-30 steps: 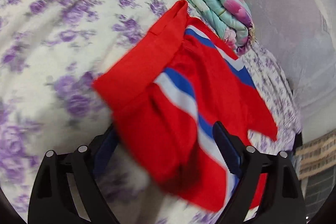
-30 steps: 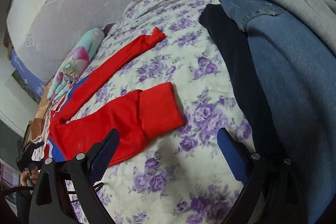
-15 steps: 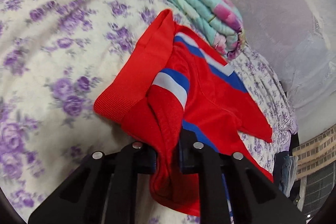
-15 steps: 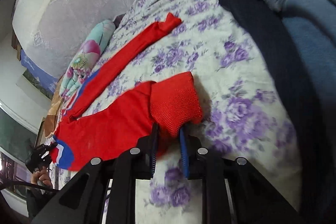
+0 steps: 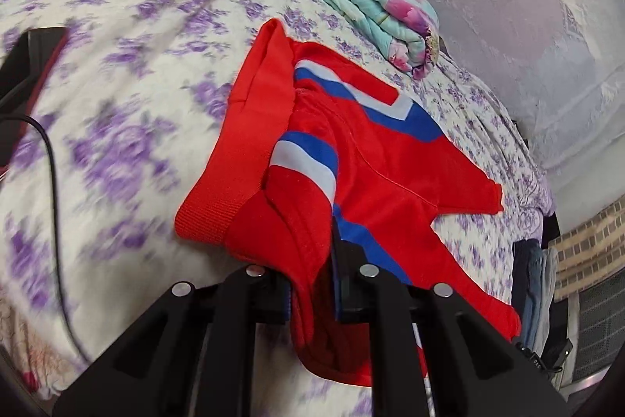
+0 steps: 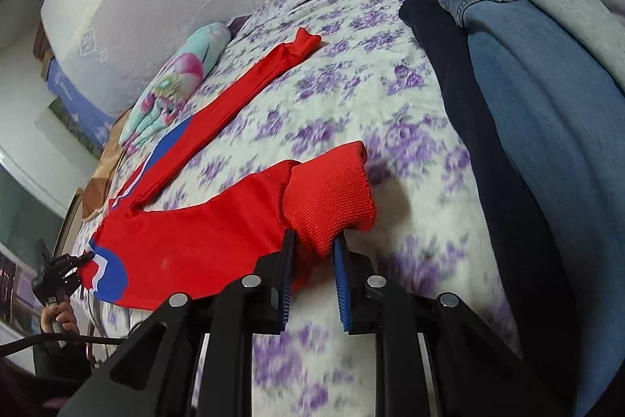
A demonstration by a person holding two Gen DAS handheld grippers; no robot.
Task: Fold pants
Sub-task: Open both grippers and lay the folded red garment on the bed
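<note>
Both claws have just clamped the red knit pants (image 5: 375,174): left claw (image 5: 312,280) at the waistband, right claw (image 6: 312,260) on the ribbed cuff (image 6: 328,198); folding can start.

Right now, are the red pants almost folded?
Not yet. Done: both grippers have grabbed on. The left gripper pinches the waist end of the red pants, the right gripper pinches a ribbed cuff. The other leg lies spread apart, so all folding remains.
</note>
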